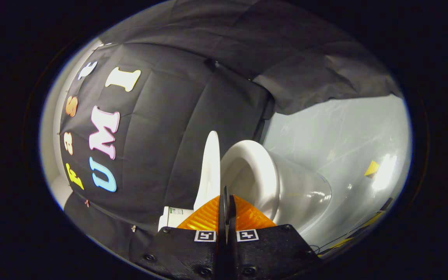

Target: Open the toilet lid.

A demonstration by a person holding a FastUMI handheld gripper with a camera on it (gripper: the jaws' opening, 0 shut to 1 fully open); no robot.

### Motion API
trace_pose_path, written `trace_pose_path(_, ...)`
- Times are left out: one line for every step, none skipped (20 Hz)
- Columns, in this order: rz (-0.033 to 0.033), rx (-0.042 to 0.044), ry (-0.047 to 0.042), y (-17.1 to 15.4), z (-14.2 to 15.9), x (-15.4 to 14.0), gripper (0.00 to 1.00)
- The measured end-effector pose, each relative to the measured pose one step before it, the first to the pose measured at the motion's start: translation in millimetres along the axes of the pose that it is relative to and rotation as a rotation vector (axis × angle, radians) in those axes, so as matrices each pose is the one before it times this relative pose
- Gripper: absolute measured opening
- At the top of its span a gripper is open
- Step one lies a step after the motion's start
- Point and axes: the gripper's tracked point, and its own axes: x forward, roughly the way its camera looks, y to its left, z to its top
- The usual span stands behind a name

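Gripper view: the hand-held gripper (226,202) is seen with its fingers brought together, nothing held between them. Just beyond the fingertips the toilet lid (209,167) is stood up away from the toilet bowl (265,175), so the opening is judged essentially done. A label on the tank (175,216) is too small to be read.
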Motion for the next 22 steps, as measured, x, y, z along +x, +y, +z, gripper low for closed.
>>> trace_pose_path(0.01602,-0.01468,-0.01051,13.59,1.85,-3.37,0.05)
trace_pose_path(0.01094,-0.02013,-0.0098,14.19,0.08,-3.52,0.05)
trace_pose_path(0.00453,-0.02575,-0.00959,11.71,0.32,-3.06,0.05)
trace_pose_path(0.00362,-0.02837,-0.00888,11.84,0.4,-2.72,0.05)
trace_pose_path(0.00647,-0.02818,-0.00636,13.95,0.27,-1.56,0.05)
trace_pose_path(0.01097,-0.02788,-0.00865,17.11,1.81,-4.59,0.05)
trace_pose_path(0.01447,-0.02927,-0.00728,17.26,0.01,-2.1,0.05)
trace_pose_path(0.01143,-0.02924,-0.00784,19.64,-1.4,-1.5,0.05)
trace_pose_path(0.0061,-0.03358,-0.00593,17.45,0.66,-2.05,0.05)
trace_pose_path(0.00012,-0.03545,-0.00581,14.7,-2.4,0.43,0.05)
trace_pose_path(-0.00254,-0.03341,-0.0051,13.74,-0.31,-0.91,0.05)
trace_pose_path(-0.00043,-0.03025,-0.00316,15.03,-1.15,-0.69,0.05)
trace_pose_path(0.00198,-0.02581,-0.00483,14.64,-1.39,0.01,0.05)
trace_pose_path(-0.00089,-0.02375,-0.00488,12.51,-0.14,-2.09,0.05)
trace_pose_path(-0.00184,-0.02617,-0.00201,11.58,-1.02,-0.62,0.05)
trace_pose_path(-0.00235,-0.02958,-0.00077,11.35,-3.14,-0.05,0.05)
trace_pose_path(-0.00281,-0.037,-0.00077,12.71,-1.18,-0.7,0.05)
trace_pose_path(-0.00019,-0.03375,-0.00161,10.57,0.6,-0.34,0.05)
trace_pose_path(-0.00023,-0.04655,-0.00548,13.0,-1.01,-1.35,0.05)
trace_pose_path(0.00234,-0.03529,-0.00555,11.45,0.41,-0.61,0.05)
trace_pose_path(0.00581,-0.02943,-0.00247,13.06,0.89,-0.53,0.05)
trace_pose_path(0.00832,-0.02186,-0.0037,12.19,-0.68,-0.31,0.05)
